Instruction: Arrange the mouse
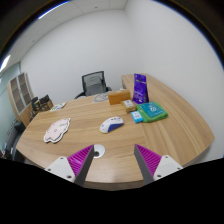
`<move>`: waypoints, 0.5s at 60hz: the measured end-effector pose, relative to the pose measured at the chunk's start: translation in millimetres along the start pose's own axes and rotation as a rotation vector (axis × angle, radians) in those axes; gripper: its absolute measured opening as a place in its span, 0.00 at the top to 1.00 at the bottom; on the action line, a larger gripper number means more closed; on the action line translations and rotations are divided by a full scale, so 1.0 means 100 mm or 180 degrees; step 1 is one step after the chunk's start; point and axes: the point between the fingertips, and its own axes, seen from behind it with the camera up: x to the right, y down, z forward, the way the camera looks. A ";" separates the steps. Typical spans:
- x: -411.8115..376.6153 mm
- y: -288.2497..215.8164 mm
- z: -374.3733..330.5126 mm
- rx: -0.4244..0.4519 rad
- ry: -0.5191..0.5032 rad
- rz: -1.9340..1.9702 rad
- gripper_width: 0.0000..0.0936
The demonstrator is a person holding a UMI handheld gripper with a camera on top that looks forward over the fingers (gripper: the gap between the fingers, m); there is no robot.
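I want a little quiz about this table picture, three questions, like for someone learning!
1. True or false: the gripper is holding the mouse.
2. What sits nearest the mouse: A) the teal box B) the office chair C) the shelf?
3. Fill in: the mouse rests on the wooden ____.

Key: 1 false, the open fingers are short of it. 2 A. 3 table.

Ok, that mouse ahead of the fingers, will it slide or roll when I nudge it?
The mouse looks low and flat-bottomed, so it likely slides on the smooth wooden table, not rolls. Its rounded shell may slip from the open gripper.
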 end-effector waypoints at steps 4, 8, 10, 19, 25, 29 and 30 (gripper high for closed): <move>0.13 0.08 0.01 -0.0157 0.0038 -0.0007 0.11; 0.18 0.08 0.01 -0.0238 0.0026 -0.0037 0.11; 0.23 0.04 0.04 -0.0233 0.0039 -0.0050 0.11; 0.49 -0.08 0.30 -0.0222 0.0053 -0.0192 0.11; 0.65 -0.08 0.58 -0.0268 0.0028 -0.0178 0.11; 0.79 -0.09 0.66 -0.0345 0.0071 -0.0106 0.11; 0.84 -0.11 0.72 -0.0344 0.0070 -0.0091 0.11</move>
